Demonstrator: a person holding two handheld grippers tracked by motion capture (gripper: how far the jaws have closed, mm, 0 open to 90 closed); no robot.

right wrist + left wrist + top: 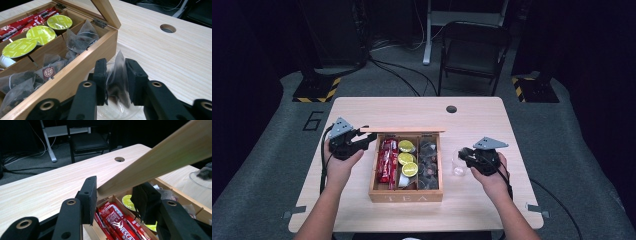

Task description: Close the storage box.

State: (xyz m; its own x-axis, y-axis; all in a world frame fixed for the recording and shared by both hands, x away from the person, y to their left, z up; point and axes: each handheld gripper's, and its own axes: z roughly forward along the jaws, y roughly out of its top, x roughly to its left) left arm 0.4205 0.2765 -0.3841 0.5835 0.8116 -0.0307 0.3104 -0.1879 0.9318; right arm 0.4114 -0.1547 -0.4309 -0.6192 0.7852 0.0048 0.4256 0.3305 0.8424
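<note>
Left gripper [115,195] clamps the box [406,196] lid [160,162], holding it open. Right gripper [116,77], jaws part open, holds a tea bag [117,80] over the glass [458,162].

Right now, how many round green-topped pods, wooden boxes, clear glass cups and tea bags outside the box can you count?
Round pods with yellow-green foil lids: 3
Wooden tea box with a hinged lid: 1
Clear glass cup: 1
Mesh pyramid tea bag outside the box: 1
Total: 6
</note>
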